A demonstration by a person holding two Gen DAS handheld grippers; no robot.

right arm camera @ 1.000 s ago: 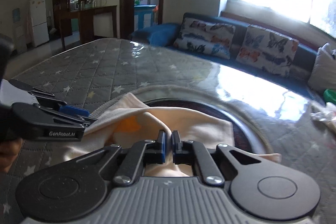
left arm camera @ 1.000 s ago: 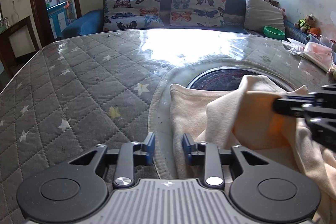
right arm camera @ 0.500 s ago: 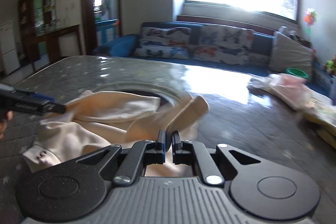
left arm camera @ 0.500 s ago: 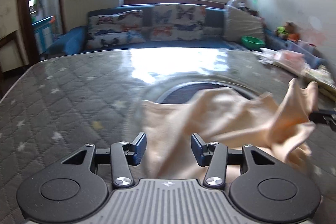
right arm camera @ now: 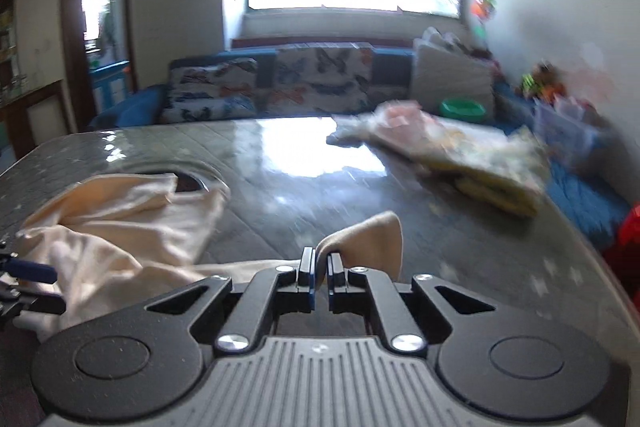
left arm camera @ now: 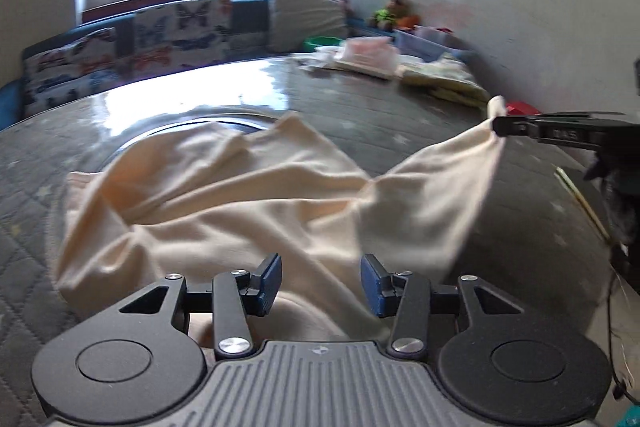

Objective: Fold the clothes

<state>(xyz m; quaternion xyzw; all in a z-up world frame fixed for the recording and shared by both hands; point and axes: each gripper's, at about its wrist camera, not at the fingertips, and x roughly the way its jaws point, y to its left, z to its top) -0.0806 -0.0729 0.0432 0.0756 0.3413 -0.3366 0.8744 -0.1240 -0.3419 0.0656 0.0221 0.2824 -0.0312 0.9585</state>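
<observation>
A cream garment [left arm camera: 240,199] lies crumpled on the grey quilted table [left arm camera: 420,123]. One corner of it is stretched out to the right. My right gripper [left arm camera: 505,126] is shut on that corner and holds it above the table. In the right wrist view the pinched cloth [right arm camera: 372,235] sticks up past the right gripper [right arm camera: 319,273], with the rest of the garment [right arm camera: 120,227] to its left. My left gripper [left arm camera: 320,285] hovers over the near part of the garment; its jaws are closing, the cloth lies beneath them and the pads do not press on it.
A pile of folded clothes [left arm camera: 368,59] sits at the table's far right, seen too in the right wrist view [right arm camera: 460,147]. A dark round inset [right arm camera: 186,183] shows behind the garment. A sofa with butterfly cushions [right arm camera: 280,87] stands beyond the table. Something red [right arm camera: 628,235] sits at the right edge.
The right gripper has pulled the garment's corner far to the right, spreading the cloth. Both views have swung right. The left gripper's jaws stand wider than a second ago.
</observation>
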